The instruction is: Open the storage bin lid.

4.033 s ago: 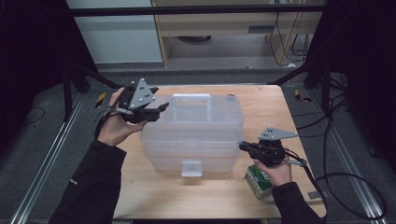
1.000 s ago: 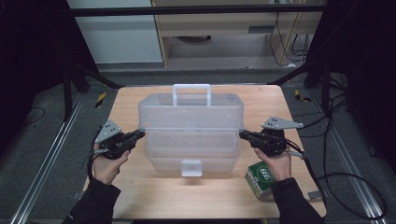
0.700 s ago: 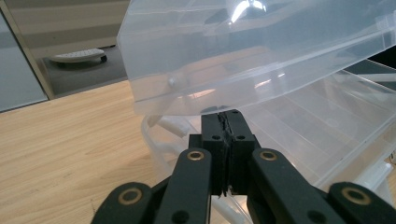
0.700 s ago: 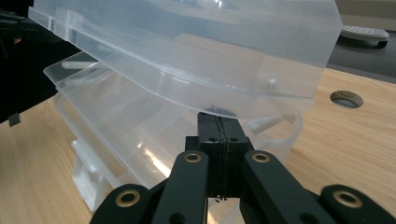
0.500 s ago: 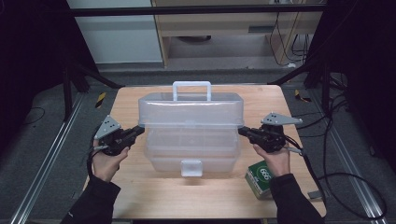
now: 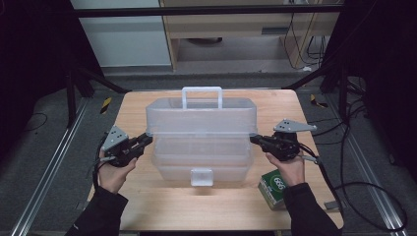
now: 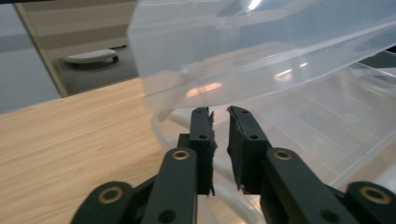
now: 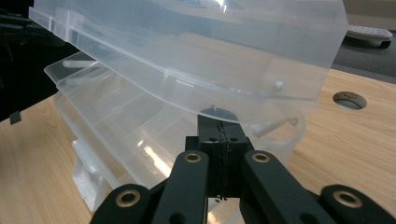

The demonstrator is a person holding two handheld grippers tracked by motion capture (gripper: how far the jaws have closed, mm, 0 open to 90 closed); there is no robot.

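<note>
a clear plastic tiered box (image 6: 201,135) stands at the middle of the wooden table (image 6: 147,206), its handle (image 6: 202,97) raised toward the far edge and its front latch (image 6: 201,177) facing the near edge. the upper lidded section is lifted above the lower trays, which step out toward the near edge.

the left gripper (image 6: 146,139) is held level at the box's left end, tips at the seam under the upper section. in the left gripper view its jaws have just been opening and now stand slightly apart, with a narrow gap and nothing between the pads; the lower edge of the upper section lies just beyond the tips. whether they touch it cannot be told.

the right gripper (image 6: 255,139) is held level at the box's right end, tips at the same seam. in the right gripper view its jaws are closed together, pad against pad, with nothing seen between them; the tips sit directly under the rim of the upper section.

a green and white carton (image 6: 275,187) lies near the table's near right corner, just beside the right hand (image 6: 289,168) and apart from the box.
</note>
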